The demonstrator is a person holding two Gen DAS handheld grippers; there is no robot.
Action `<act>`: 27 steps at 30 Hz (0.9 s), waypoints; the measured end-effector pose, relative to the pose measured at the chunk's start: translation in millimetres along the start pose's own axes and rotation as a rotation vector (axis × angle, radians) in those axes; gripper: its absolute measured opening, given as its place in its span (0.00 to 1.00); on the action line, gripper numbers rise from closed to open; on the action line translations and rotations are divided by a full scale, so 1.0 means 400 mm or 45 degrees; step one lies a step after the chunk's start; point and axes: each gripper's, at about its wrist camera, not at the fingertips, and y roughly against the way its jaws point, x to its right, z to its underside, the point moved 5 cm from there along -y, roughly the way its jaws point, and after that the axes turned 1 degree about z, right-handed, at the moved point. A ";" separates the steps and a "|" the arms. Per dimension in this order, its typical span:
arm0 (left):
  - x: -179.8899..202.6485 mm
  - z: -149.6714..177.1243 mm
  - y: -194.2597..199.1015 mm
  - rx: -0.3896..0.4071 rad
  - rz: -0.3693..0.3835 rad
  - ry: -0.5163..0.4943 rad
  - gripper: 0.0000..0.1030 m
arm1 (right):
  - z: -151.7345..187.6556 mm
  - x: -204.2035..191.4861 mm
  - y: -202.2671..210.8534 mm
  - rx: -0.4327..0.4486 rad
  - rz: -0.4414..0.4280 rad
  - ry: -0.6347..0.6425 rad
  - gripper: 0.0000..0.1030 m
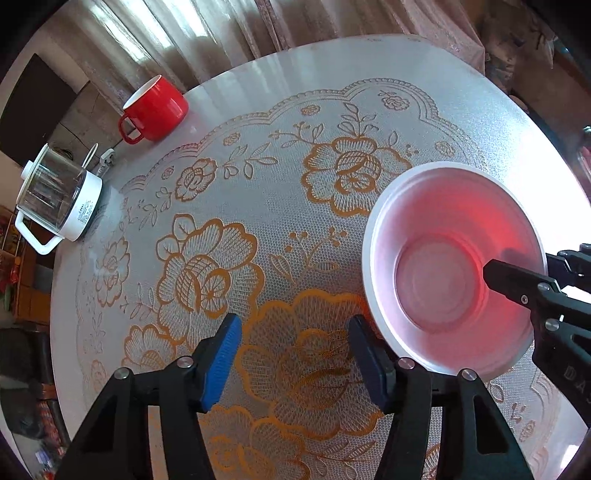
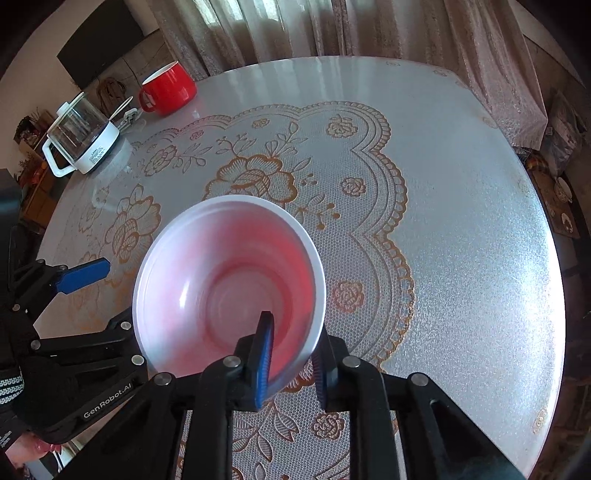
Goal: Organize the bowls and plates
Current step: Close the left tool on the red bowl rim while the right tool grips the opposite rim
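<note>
One bowl (image 2: pixel 221 284), round, white-rimmed, its thin wall glowing pink-red inside with a flat ringed base, is held tilted above the table (image 2: pixel 461 221). Its near rim is clamped between the blue-padded fingers of the right gripper (image 2: pixel 293 360). The left gripper (image 1: pixel 295 358) is held beside the bowl, fingers spread wide apart with nothing between them.

Home dining room: lace-covered table (image 2: pixel 461 192), curtains (image 2: pixel 295 26), kettle (image 1: pixel 59 195).

"GenRobot.AI" on left claw (image 2: pixel 79 275) body
</note>
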 end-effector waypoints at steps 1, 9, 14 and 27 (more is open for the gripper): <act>0.001 0.000 -0.001 -0.003 0.007 0.002 0.59 | 0.000 0.000 -0.001 -0.001 0.001 0.002 0.18; -0.010 -0.009 0.007 0.001 0.001 0.024 0.57 | 0.000 -0.006 -0.005 -0.009 0.017 0.032 0.16; -0.027 -0.014 0.020 0.006 0.015 0.018 0.57 | -0.001 -0.004 -0.008 -0.025 0.014 0.036 0.16; -0.046 -0.035 0.051 0.069 0.057 0.076 0.65 | 0.002 -0.016 -0.021 -0.052 0.018 0.080 0.16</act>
